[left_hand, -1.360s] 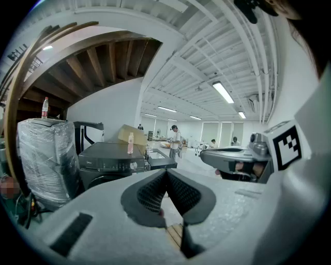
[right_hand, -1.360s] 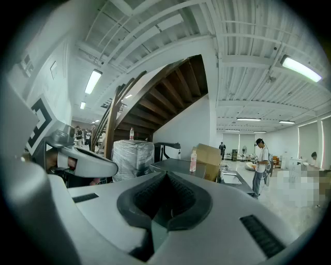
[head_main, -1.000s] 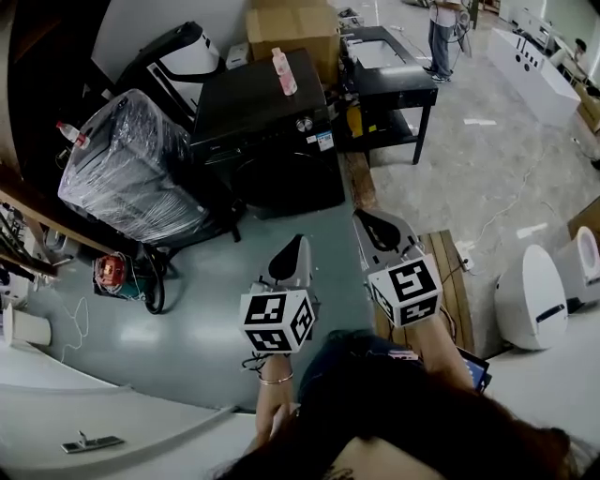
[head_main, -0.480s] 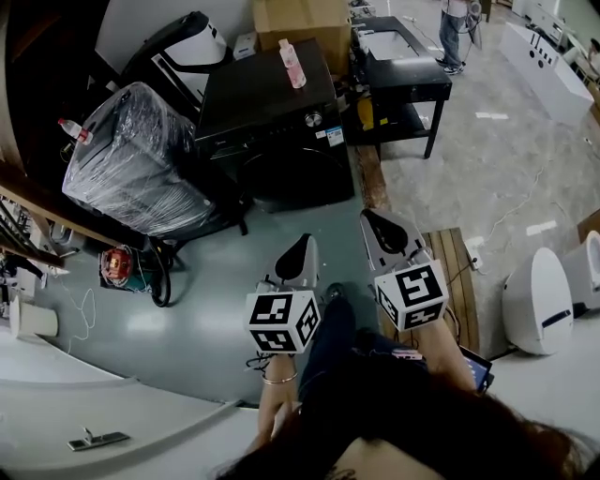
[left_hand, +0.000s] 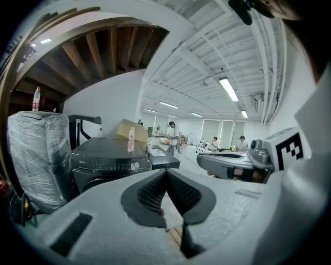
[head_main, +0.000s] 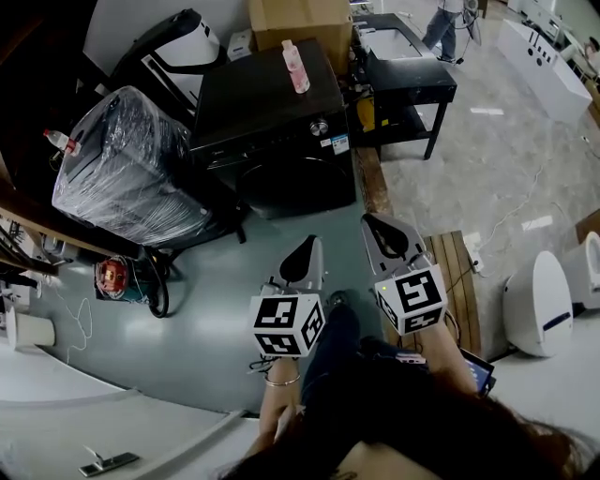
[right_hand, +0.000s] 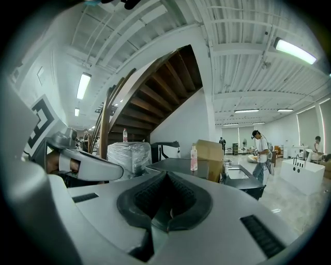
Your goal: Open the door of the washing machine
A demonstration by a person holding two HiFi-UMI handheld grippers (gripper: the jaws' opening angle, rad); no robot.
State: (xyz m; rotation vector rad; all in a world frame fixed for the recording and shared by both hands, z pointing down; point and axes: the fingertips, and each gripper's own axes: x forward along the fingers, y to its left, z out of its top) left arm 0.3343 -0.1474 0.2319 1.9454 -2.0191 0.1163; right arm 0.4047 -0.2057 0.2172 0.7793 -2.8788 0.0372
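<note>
The black front-loading washing machine [head_main: 272,122] stands ahead on the grey floor, its round door [head_main: 295,187] closed and facing me. A pink bottle [head_main: 296,67] stands on its top. My left gripper [head_main: 309,244] and right gripper [head_main: 372,221] are held side by side short of the door, both apart from it. Each is shut with nothing between its jaws. In the left gripper view the machine [left_hand: 106,165] shows to the left beyond the closed left gripper [left_hand: 165,173]. The right gripper view shows the machine's top [right_hand: 181,166] just over the closed right gripper [right_hand: 166,178].
A plastic-wrapped appliance [head_main: 127,169] stands left of the machine, a cardboard box [head_main: 295,19] behind it, a black table [head_main: 408,75] to its right. A wooden pallet [head_main: 450,281] and white rounded units [head_main: 539,300] lie at right. A person [head_main: 441,23] walks far off.
Both grippers and I have moved nearer to the washing machine, which now sits larger and lower in the head view. The jaws have stayed shut.
</note>
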